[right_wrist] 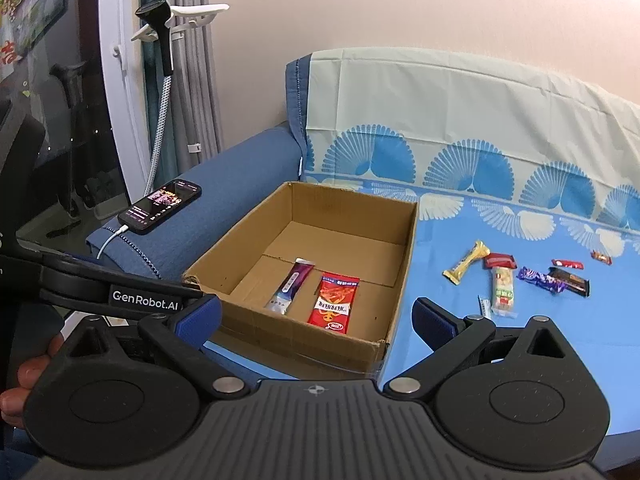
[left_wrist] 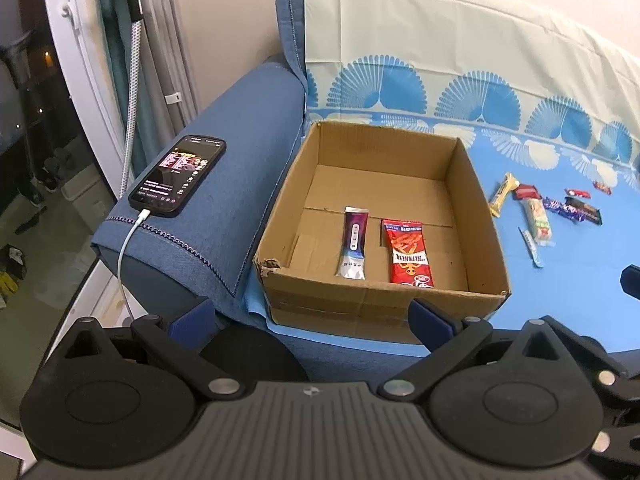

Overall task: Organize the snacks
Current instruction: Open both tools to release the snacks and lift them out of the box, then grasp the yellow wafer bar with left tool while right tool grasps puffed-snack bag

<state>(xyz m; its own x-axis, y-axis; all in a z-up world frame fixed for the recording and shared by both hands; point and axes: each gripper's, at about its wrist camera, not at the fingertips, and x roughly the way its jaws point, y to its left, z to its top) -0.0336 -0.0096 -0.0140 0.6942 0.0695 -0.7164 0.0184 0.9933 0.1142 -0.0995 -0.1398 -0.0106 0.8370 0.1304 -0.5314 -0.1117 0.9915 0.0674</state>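
Both grippers are hovering low before the sofa, level and pointing forward at the box (left_wrist: pixel 384 216). Left gripper (left_wrist: pixel 312 312) is gaping wide, holding nothing; right gripper (right_wrist: pixel 316 316) is likewise spread wide and empty, with fingers (right_wrist: pixel 28 372) of a hand showing at its left edge. Inside the box, a purple sachet (left_wrist: pixel 354 242) and a red packet (left_wrist: pixel 408 252) are lying flat, side by side and slightly apart. More snacks (right_wrist: pixel 520 276) are lying scattered on the blue cloth (right_wrist: pixel 520 340) to the right of the box, well apart from it. A phone (left_wrist: pixel 178 176) is resting on the sofa's armrest (left_wrist: pixel 240 160), charging by a white cable (left_wrist: pixel 124 248). Behind, a curtain (right_wrist: pixel 192 80) is hanging beside a plain wall (right_wrist: pixel 400 8).
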